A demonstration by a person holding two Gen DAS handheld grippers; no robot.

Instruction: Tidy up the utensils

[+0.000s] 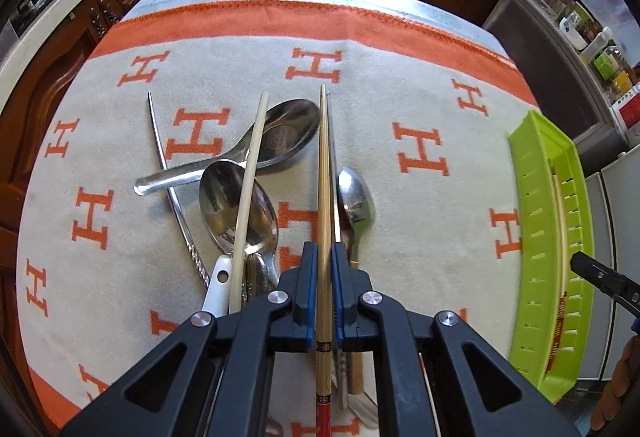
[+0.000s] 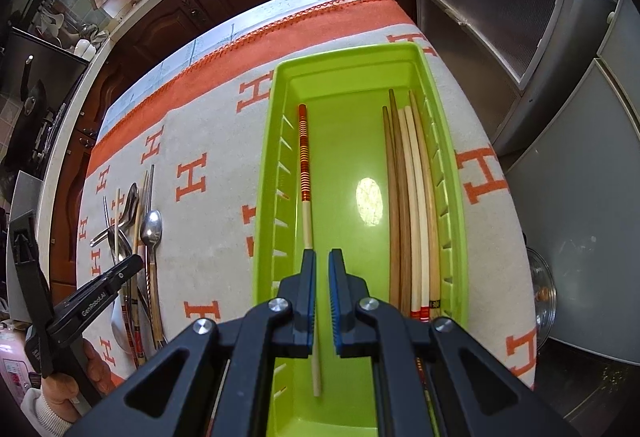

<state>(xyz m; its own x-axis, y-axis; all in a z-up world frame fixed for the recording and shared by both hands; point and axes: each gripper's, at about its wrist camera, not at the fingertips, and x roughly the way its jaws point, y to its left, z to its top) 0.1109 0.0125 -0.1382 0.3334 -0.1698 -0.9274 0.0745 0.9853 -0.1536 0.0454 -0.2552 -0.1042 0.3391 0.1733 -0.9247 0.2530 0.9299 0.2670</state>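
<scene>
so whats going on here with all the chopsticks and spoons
A person with a gripper in each hand is sorting utensils on a cloth-covered table. The left gripper has closed on a bamboo chopstick above the pile of metal spoons. The right gripper hangs shut and empty over the green tray, where a striped chopstick and several others already lie.

"GenRobot.AI" printed on left gripper body; orange "H" letters repeat across blanket around green tray.
</scene>
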